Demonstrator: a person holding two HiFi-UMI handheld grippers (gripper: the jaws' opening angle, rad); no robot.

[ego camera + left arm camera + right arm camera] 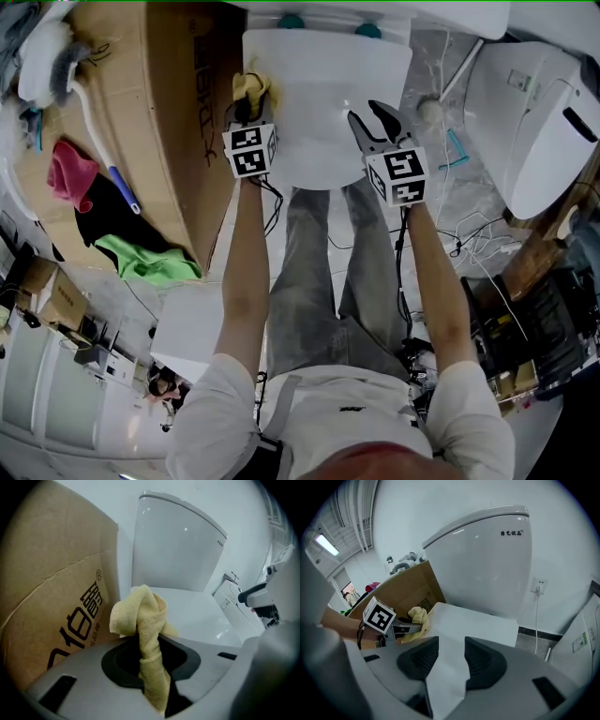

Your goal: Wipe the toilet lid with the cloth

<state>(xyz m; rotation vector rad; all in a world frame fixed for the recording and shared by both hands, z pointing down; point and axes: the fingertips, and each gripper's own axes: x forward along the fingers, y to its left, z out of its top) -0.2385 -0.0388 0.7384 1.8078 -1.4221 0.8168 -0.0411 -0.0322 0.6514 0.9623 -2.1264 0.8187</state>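
Observation:
The white toilet lid (323,94) lies closed in front of me, with the tank (176,545) upright behind it. A yellow cloth (251,86) is bunched at the lid's left edge, and my left gripper (251,103) is shut on it. In the left gripper view the cloth (143,620) runs twisted between the jaws of the left gripper (150,653). My right gripper (372,117) hovers open over the lid's right half and holds nothing. The right gripper view shows the bare lid (473,620) beyond the open right gripper (450,656), and the cloth (417,618) further left.
A tall cardboard box (178,112) stands close against the toilet's left side. Beyond it lie a white-handled brush (94,122), a pink cloth (70,173) and a green cloth (145,258). Another white fixture (534,122) sits at the right, with cables (469,244) on the floor.

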